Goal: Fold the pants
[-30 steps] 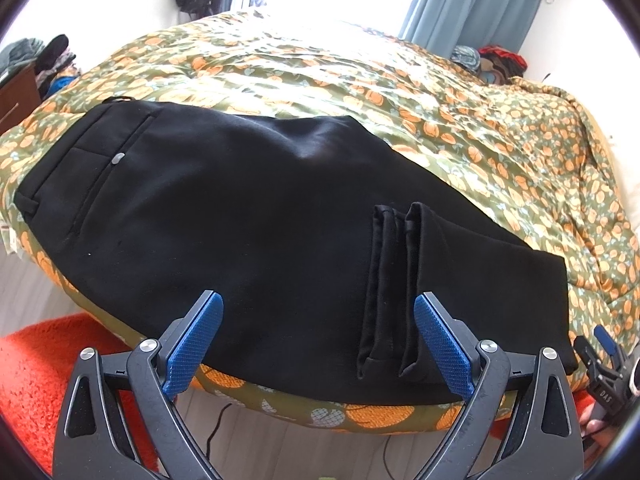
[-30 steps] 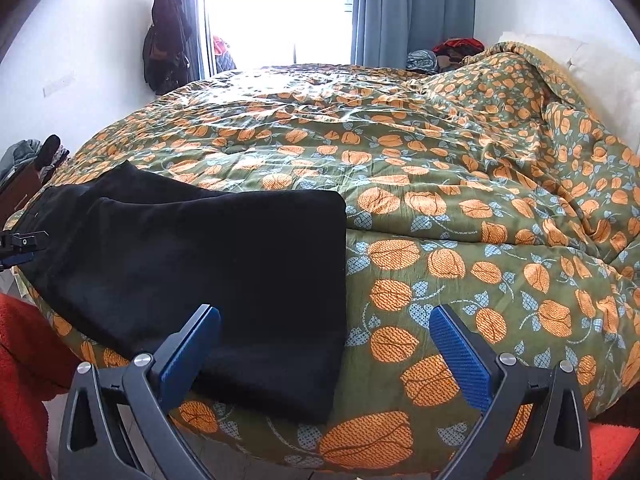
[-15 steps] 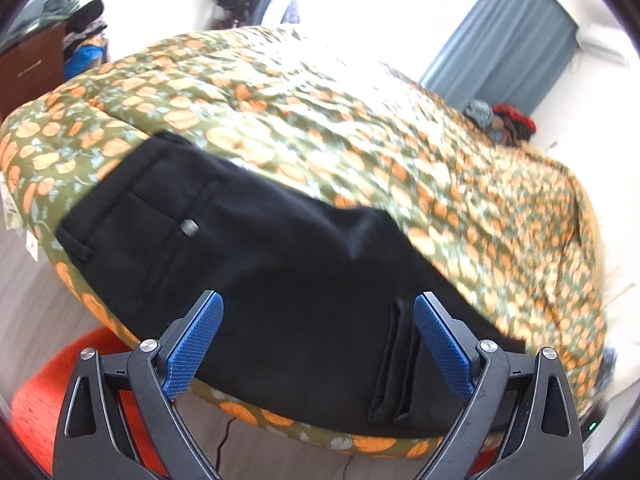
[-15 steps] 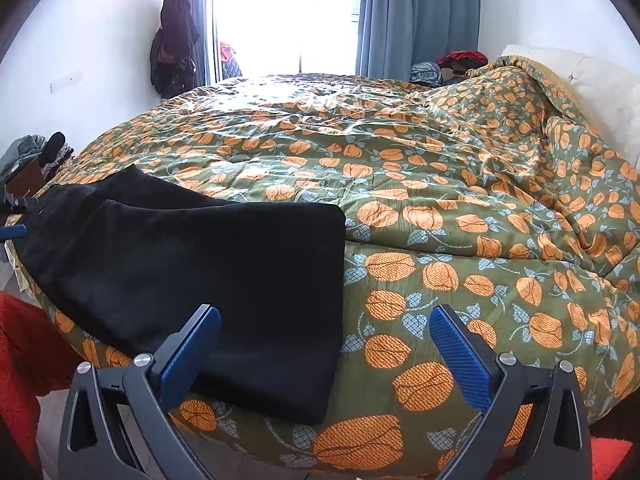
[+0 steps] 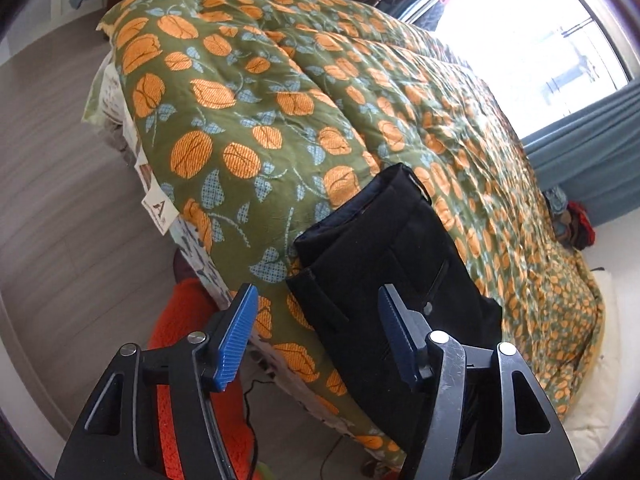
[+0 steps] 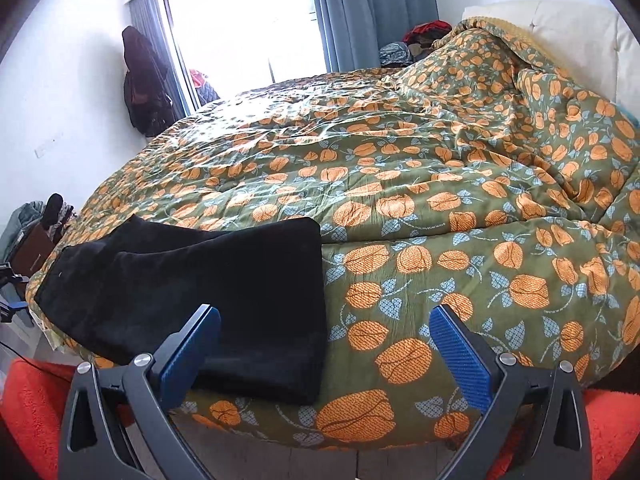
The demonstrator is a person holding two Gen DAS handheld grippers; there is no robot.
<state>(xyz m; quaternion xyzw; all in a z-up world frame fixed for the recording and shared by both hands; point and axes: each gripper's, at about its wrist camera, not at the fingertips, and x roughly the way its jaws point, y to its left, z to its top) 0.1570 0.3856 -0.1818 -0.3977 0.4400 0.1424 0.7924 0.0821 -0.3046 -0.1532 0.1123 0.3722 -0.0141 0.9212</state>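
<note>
Black pants (image 6: pixel 224 280) lie folded along the near edge of the bed, with the fold line at their right end. In the left wrist view their waistband end (image 5: pixel 384 248), with a back pocket and button, hangs over the bed's edge. My left gripper (image 5: pixel 316 320) hovers at that waistband corner. Its jaws are closing, with the corner of the cloth seen between them but not pressed by the blue pads (image 5: pixel 240 324). My right gripper (image 6: pixel 324 320) stands open over the pants' right folded edge, gripping nothing.
A green quilt with orange flowers (image 6: pixel 440 200) covers the bed and is bunched at the far right. An orange rug (image 5: pixel 184 320) and a thin cable lie on the floor below the bed edge. Dark clothes hang on the far wall (image 6: pixel 144 80).
The left view swung along the pants from the leg hems to the waistband end and rolled, and its jaws have narrowed. The right view tilted slightly.
</note>
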